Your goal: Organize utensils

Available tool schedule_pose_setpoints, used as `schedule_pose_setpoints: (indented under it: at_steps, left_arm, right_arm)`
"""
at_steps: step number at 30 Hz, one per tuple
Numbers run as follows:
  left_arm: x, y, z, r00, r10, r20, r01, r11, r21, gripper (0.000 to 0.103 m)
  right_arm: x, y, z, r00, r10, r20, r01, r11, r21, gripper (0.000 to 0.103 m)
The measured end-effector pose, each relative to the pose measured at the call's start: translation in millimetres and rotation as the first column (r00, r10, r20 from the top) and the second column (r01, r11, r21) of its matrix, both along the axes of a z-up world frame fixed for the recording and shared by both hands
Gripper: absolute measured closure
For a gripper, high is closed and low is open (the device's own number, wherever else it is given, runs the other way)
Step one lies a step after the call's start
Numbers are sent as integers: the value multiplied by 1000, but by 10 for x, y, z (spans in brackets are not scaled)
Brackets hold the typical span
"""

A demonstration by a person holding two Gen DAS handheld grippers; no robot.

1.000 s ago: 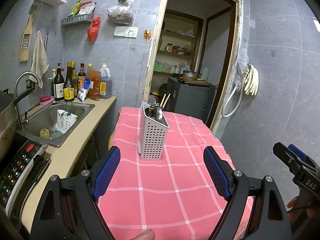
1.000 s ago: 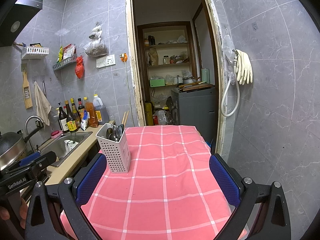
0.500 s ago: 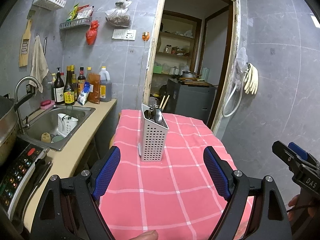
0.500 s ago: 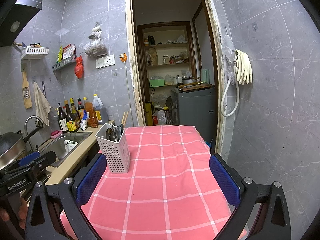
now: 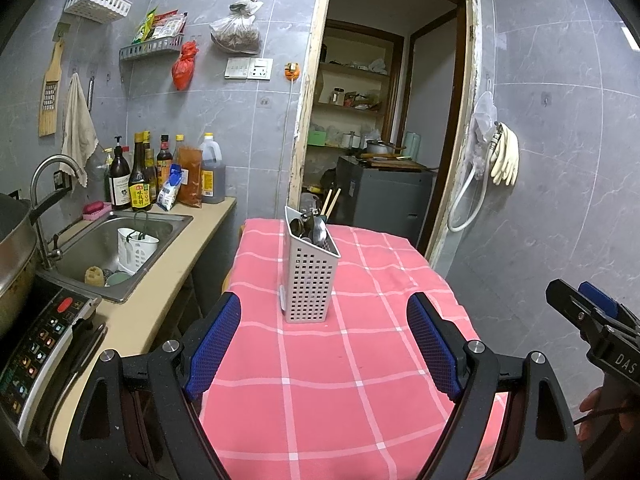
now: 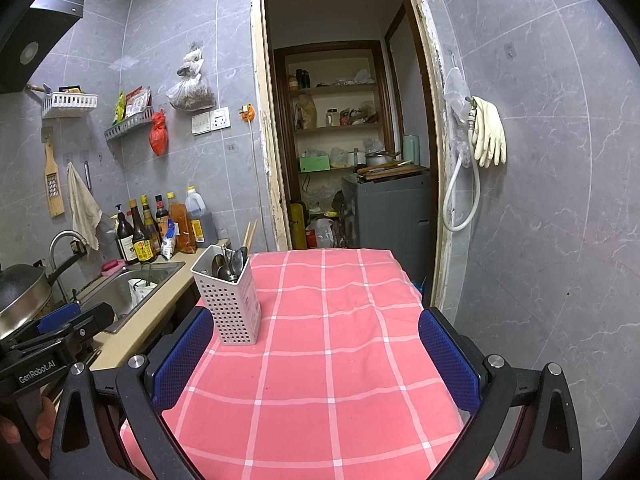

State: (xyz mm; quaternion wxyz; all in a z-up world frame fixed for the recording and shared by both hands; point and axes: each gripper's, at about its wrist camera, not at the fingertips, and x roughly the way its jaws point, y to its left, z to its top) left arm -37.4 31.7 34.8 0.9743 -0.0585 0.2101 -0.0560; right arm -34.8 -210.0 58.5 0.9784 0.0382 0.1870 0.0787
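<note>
A white perforated utensil holder stands upright on the pink checked tablecloth, with several metal spoons and wooden chopsticks in it. It also shows in the right wrist view at the table's left edge. My left gripper is open and empty, held well short of the holder. My right gripper is open and empty above the near part of the table; the holder lies ahead to its left.
A counter with a steel sink, sauce bottles and an induction cooker runs along the left. A pan sits at the far left. A doorway opens behind the table; grey tiled wall on the right.
Both grippers have shifted only slightly; the left view tilted up a little. The holder has not moved and both grippers stay open.
</note>
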Motion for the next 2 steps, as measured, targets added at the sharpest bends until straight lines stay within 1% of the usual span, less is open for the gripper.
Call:
schedule_pose_setpoints:
  at_steps: [2]
  left_arm:
    - [2,8,-8,1000,-1,-3,1,1000,-1,22]
  right_arm:
    - [-1,2,1,1000,0,-1,0,1000,0,0]
